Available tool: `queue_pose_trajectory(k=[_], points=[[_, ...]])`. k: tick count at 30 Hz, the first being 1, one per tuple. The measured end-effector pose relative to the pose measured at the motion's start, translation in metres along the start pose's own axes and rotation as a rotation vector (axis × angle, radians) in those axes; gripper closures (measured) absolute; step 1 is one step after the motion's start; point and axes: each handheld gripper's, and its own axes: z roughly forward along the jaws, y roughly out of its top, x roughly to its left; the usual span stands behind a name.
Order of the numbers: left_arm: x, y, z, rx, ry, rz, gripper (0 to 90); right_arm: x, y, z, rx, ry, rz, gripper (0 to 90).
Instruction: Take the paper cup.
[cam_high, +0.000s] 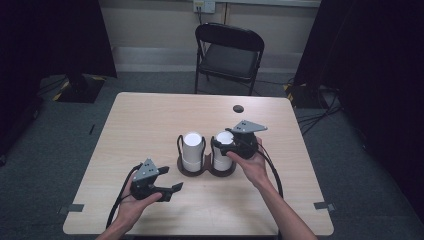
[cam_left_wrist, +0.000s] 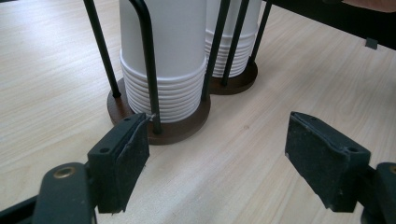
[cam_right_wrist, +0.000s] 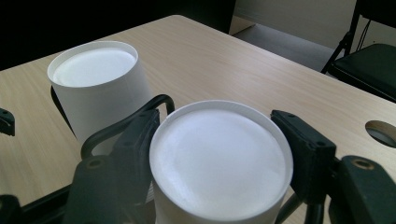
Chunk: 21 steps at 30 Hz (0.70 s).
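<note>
The right stack of cups (cam_high: 222, 150) stands upside down in a dark 2-bay holder (cam_high: 207, 170) near the middle of the tabletop (cam_high: 150, 120), with black wire uprights around it. Its top cup, base upward, sits between the jaws of the right tool (cam_high: 223, 145). In the right gripper view that cup top (cam_right_wrist: 219, 158) lies squarely between the 2 black pads (cam_right_wrist: 306, 149), which stand just beside its rim on either side. Whether they already press the wall I cannot tell; the jaws are at about cup width, neither wide nor fully closed.

My reading is that the work is at its start: a cup is being taken from the stack, but it has not yet been lifted, since it sits level with the stack below and no cup lies loose on the tabletop. What is left appears to be closing firmly, drawing the cup straight up past the wire uprights, and setting it down.

The left stack of cups (cam_high: 192, 150) stands in the other bay, just beside the first, untouched. In the left gripper view its ribbed rims (cam_left_wrist: 163, 93) and the holder's wooden base show ahead of the jaws.

The left tool (cam_high: 167, 190) rests low near the front edge of the tabletop, apart from the holder, jaws wide and holding nothing.

A folding chair (cam_high: 230, 55) stands beyond the far edge.
</note>
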Motion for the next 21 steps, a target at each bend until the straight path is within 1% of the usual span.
queue_pose_trajectory(k=[5,6,7,10,11,14,17,18,21], points=[[0.0003,0.0005,-0.0006,-0.005,0.004,0.000,21.7,-0.0001,0.0015,-0.0018,-0.013,-0.002,0.006,35.6],[-0.0001,0.0002,0.0000,-0.005,0.005,-0.007,21.7,-0.0001,0.0020,-0.0022,-0.016,-0.002,0.008,35.6],[0.0002,0.0000,0.0002,-0.001,0.004,0.000,21.7,-0.0004,0.0025,-0.0030,-0.018,0.001,0.010,35.6],[-0.0011,0.0001,0.0007,-0.003,0.003,-0.001,21.7,-0.0017,0.0030,-0.0050,-0.025,0.000,0.024,35.6],[-0.0004,0.0005,0.0003,-0.003,0.005,0.011,21.7,-0.0023,0.0030,-0.0056,-0.027,0.001,0.027,35.6],[-0.0007,0.0002,0.0006,-0.004,0.008,-0.002,21.7,-0.0024,0.0034,-0.0073,-0.029,0.004,0.036,35.6],[-0.0009,0.0001,0.0008,-0.005,0.006,0.000,21.7,-0.0022,0.0037,-0.0079,-0.034,0.006,0.036,35.7],[-0.0004,0.0003,0.0007,-0.006,0.007,0.010,21.7,-0.0022,0.0040,-0.0080,-0.037,0.007,0.036,35.7],[-0.0010,0.0003,0.0010,-0.013,0.004,0.004,21.7,-0.0026,0.0045,-0.0087,-0.040,0.007,0.040,35.7]])
